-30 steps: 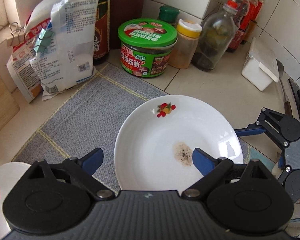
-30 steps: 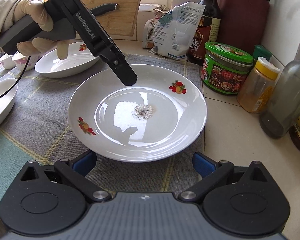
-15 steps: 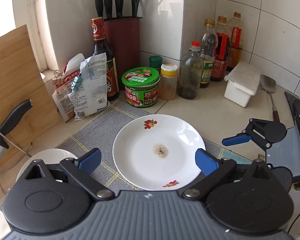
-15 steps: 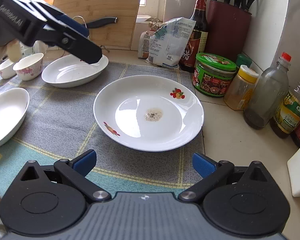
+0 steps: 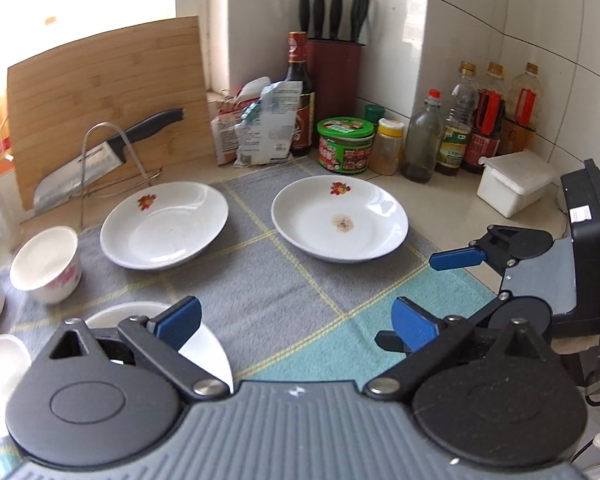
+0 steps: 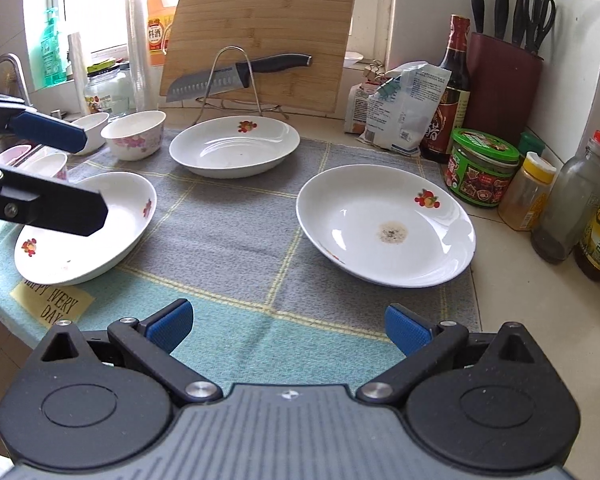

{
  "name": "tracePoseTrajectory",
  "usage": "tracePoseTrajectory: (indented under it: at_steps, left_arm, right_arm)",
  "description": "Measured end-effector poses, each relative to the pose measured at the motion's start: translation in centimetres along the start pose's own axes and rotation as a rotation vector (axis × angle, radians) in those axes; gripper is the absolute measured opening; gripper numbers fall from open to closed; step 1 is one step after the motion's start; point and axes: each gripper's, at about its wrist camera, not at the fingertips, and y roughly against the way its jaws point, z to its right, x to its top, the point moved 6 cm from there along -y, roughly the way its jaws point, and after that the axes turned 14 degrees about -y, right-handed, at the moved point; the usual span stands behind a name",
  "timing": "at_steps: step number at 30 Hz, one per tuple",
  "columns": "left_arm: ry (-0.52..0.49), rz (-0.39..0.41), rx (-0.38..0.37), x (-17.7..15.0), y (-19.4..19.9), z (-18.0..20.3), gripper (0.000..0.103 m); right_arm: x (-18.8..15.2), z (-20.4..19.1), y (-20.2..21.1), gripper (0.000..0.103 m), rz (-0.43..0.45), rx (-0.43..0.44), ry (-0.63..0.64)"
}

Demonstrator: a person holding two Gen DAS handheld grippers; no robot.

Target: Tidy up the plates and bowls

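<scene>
On the grey and teal checked cloth in front of me I count three shallow white ceramic plates with small red fruit motifs on their rims. In my right camera's view, the soiled plate with a brownish speck patch at its centre lies at about two o'clock, a clean plate at twelve, and a third plate at ten, under my left gripper. Past them, at eleven, stand three small white bowls; the nearest bowl carries a pink flower pattern. A yellow patch sewn on the cloth reads "HAPPY EVERY DAY". My left gripper has just finished opening, with nothing between its blue pads. My right gripper is spread wide and empty too.
</scene>
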Motion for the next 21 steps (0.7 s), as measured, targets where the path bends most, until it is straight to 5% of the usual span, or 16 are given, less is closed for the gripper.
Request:
tracePoseTrajectory:
  at_steps: [11, 21]
  left_arm:
    - [0.186, -0.087, 0.151, -8.1, 4.3, -1.3, 0.101]
    - [0.211, -0.141, 0.169, -12.0, 4.1, -4.2, 0.101]
  right_arm:
    - [-1.9, -3.7, -0.4, 0.103, -0.058, 0.078, 0.063]
    - [-1.9, -5.8, -1.9, 0.103, -0.089, 0.075, 0.033]
